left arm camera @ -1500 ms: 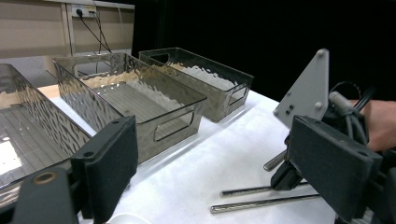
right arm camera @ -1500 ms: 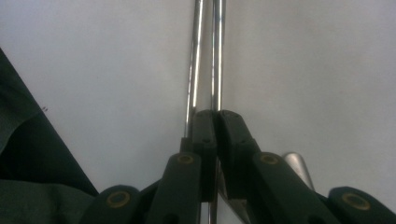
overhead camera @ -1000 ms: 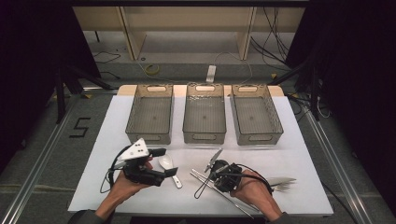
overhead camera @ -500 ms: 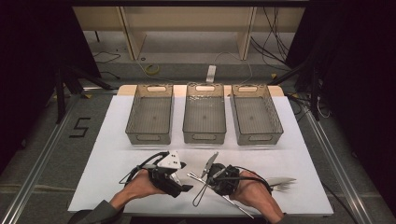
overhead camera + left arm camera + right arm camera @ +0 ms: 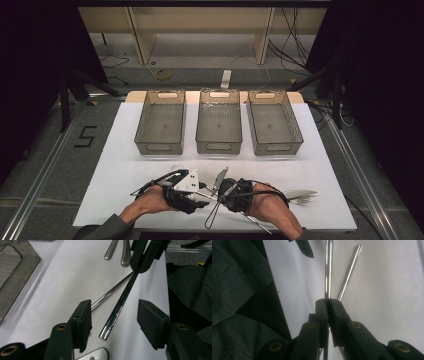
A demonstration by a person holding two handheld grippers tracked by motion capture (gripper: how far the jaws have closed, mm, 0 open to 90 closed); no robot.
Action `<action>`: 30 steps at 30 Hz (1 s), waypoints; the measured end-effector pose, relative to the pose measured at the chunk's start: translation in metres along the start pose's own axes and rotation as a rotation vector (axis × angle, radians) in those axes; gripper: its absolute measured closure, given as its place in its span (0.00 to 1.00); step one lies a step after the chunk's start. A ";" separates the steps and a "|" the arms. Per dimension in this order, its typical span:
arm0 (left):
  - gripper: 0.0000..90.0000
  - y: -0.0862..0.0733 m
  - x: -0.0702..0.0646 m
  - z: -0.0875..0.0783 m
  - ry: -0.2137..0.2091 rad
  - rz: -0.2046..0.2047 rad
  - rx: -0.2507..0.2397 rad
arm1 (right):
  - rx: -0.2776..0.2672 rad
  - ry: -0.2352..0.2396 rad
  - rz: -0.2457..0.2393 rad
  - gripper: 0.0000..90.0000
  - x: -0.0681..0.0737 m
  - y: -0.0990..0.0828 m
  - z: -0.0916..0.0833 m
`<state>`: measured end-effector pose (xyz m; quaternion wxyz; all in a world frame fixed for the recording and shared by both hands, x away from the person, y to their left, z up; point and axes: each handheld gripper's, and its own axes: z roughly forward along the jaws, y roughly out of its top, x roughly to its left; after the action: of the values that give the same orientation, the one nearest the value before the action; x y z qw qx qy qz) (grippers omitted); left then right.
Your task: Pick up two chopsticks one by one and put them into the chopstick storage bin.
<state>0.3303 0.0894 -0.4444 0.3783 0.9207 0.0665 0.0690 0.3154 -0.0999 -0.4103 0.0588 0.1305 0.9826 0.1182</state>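
Sorting of cutlery at a table, an early stage. The right gripper [image 5: 226, 189] is clamped on a thin polished metal rod [image 5: 117, 307] (possibly a chopstick or a straw; the pictures do not settle which), its jaws pressed together around the shaft in the right gripper view [image 5: 327, 270]. The rod juts from those jaws toward the left gripper [image 5: 113, 317], so that its free end lies between the left pads [image 5: 83, 317]. The left jaws have just been closing and now stand half-wide around that end; the pads do not yet touch the metal. A second rod [image 5: 110, 292] of the same kind lies flat on the white table cover [image 5: 125, 170], crossing beneath the held one.

Behind the hands, across the middle of the table, stand three mesh baskets in a row: left basket [image 5: 142, 127], middle basket [image 5: 202, 125], right basket [image 5: 296, 127]. All three appear empty, so nothing has been sorted so far as the high view shows. A fork [image 5: 300, 196] and other utensils rest just beside the right hand, and two dull handles [image 5: 117, 250] show at the top of the left gripper view; a white object [image 5: 96, 355] lies below the left jaws.

Judged remaining: completing the hand-over or joint grip, carrying the rod to a basket, then the rest of the cutlery.
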 end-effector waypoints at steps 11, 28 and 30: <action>0.72 0.000 -0.002 -0.002 -0.025 0.044 0.007 | -0.002 -0.004 -0.057 0.96 0.004 0.004 -0.001; 0.92 -0.001 -0.004 -0.008 -0.093 0.071 0.024 | -0.145 -0.012 0.009 0.66 -0.010 -0.009 -0.027; 0.92 -0.001 0.000 -0.010 -0.065 0.050 0.019 | -0.201 -0.021 0.063 0.61 -0.017 -0.015 -0.036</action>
<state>0.3280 0.0970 -0.4379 0.3695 0.9275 0.0317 0.0478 0.3226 -0.1259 -0.3783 0.0783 0.1561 0.9605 0.2167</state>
